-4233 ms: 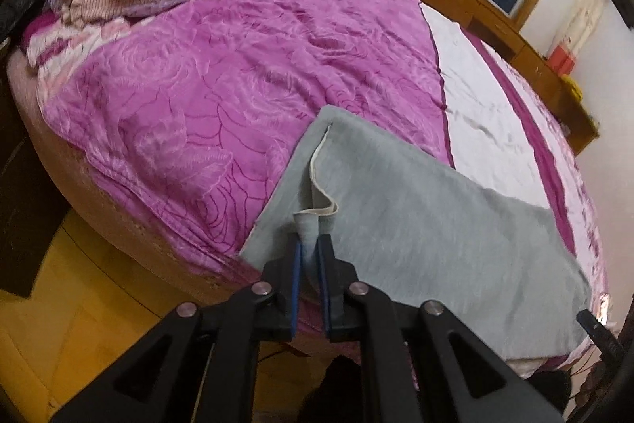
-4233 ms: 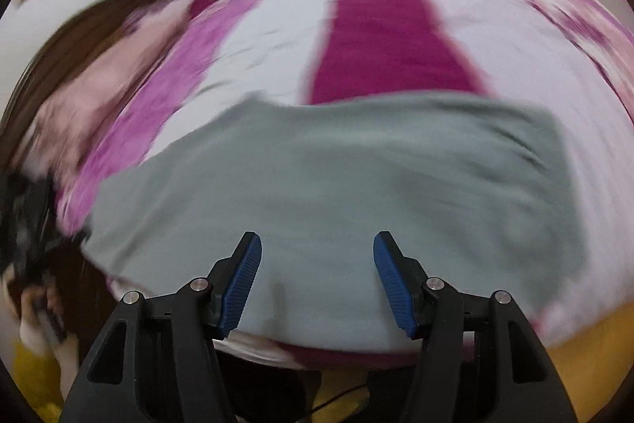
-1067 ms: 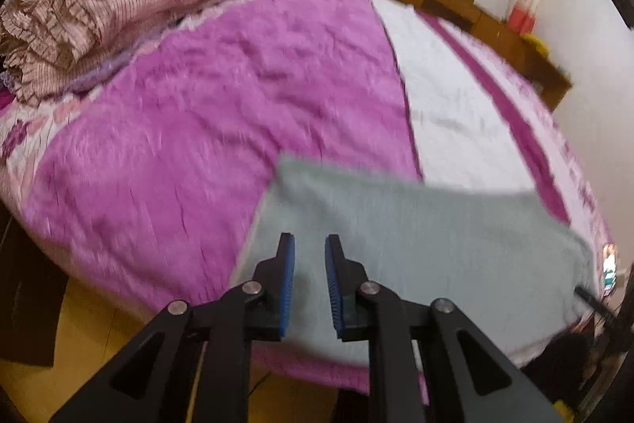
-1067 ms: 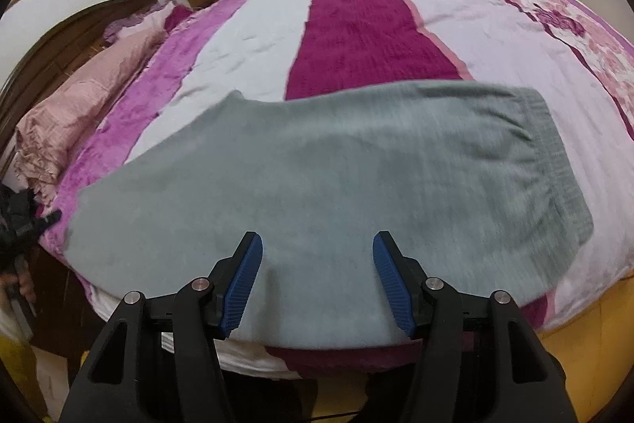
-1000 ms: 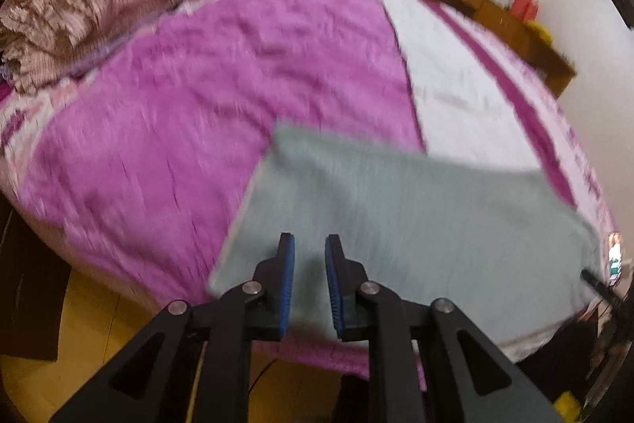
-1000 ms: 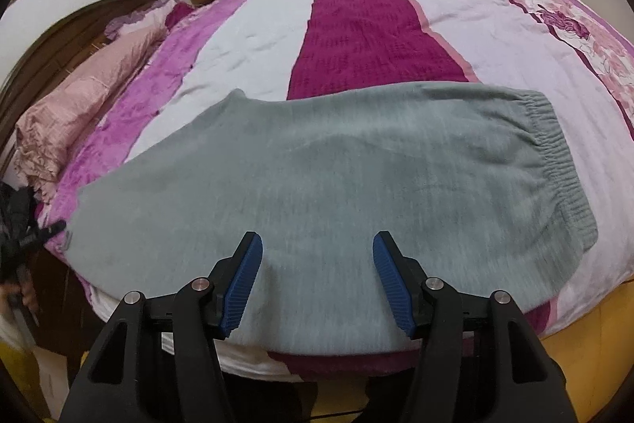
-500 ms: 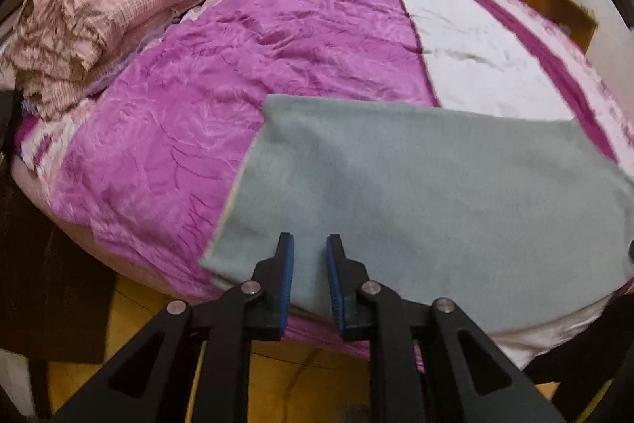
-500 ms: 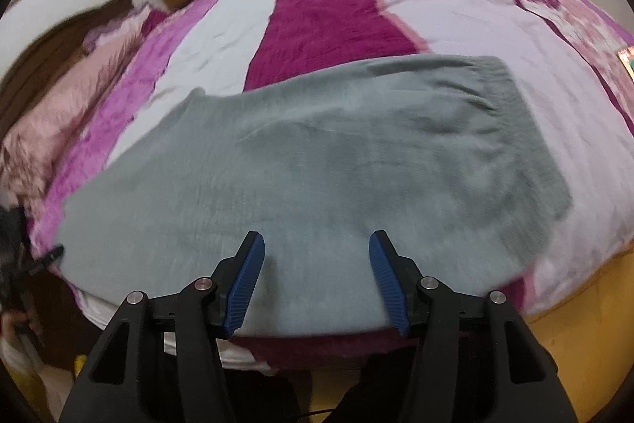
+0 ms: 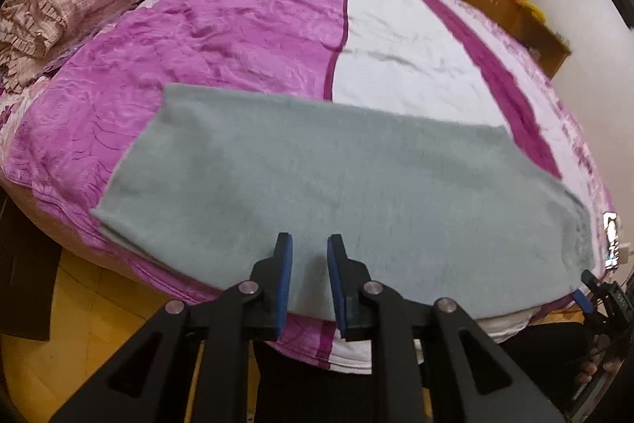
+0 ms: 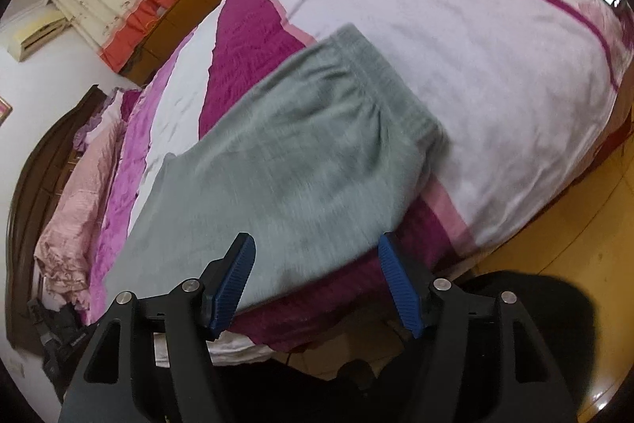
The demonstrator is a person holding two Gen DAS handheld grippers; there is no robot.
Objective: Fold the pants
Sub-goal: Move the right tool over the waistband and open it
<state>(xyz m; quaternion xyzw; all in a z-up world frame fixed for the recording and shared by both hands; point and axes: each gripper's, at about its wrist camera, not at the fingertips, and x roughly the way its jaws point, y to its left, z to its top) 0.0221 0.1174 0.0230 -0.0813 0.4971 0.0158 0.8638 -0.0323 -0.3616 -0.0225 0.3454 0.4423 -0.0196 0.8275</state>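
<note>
Because a flat, soft place is needed for folding, the long grey fleece pants (image 9: 348, 185) are laid smooth across the near edge of the big round pink and purple bed (image 9: 237, 26). Nothing is held by the left gripper (image 9: 309, 256), its jaws only slightly parted, whereas a pants corner was pinched seconds earlier. The right gripper (image 10: 313, 264) has been rolled sideways, its empty jaws opening by the elastic waistband (image 10: 380, 82).
</note>
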